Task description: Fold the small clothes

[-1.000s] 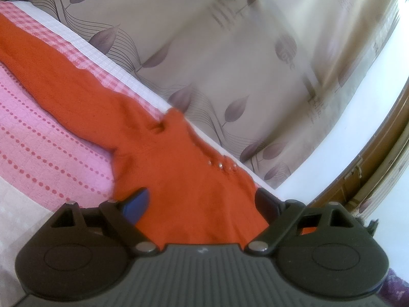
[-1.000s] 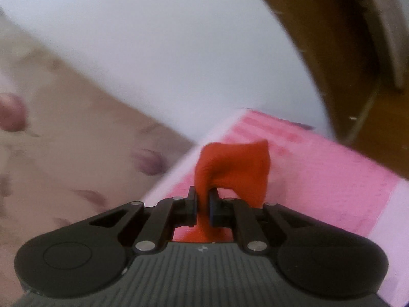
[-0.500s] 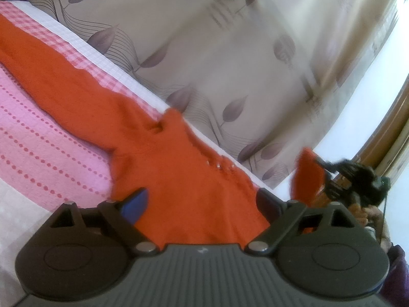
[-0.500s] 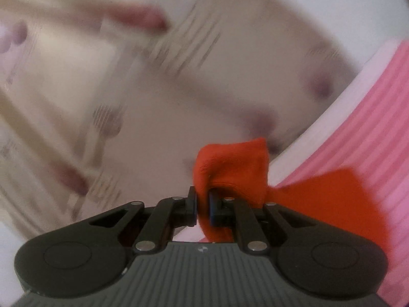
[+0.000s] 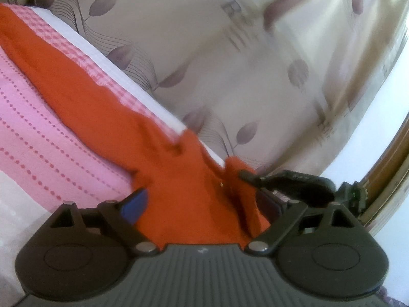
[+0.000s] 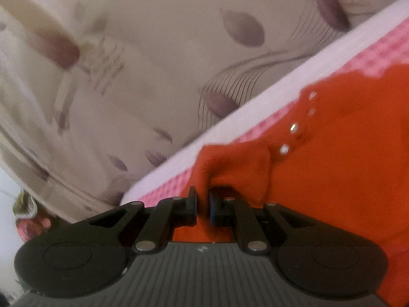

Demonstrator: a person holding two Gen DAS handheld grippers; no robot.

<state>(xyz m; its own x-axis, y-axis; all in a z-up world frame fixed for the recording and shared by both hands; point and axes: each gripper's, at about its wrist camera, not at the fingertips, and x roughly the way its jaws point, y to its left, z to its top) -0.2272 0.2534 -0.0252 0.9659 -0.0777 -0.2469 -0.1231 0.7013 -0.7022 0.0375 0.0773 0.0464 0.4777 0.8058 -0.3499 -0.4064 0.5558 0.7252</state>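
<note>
An orange knit garment [image 5: 107, 107] with small metal snaps lies spread on a pink bed cover [image 5: 38, 138]; one long part runs to the upper left. My left gripper [image 5: 202, 204] is open, its jaws wide apart low over the cloth, holding nothing. My right gripper [image 6: 203, 204] is shut on an orange end of the garment [image 6: 232, 163] and holds it over the body of the garment [image 6: 345, 153] next to the snaps [image 6: 283, 149]. In the left wrist view the right gripper [image 5: 288, 183] comes in from the right, with the orange end [image 5: 237, 171] in it.
A beige curtain [image 5: 230, 51] with purple leaf prints hangs just behind the bed's far edge [image 5: 143, 92]. A wooden frame [image 5: 383, 168] stands at the right. A white strip of the cover [image 6: 230, 120] runs along the edge.
My right gripper has swung in with the orange end, from off the bed to over the body of the garment near the snaps. My left gripper has stayed open and nearly still.
</note>
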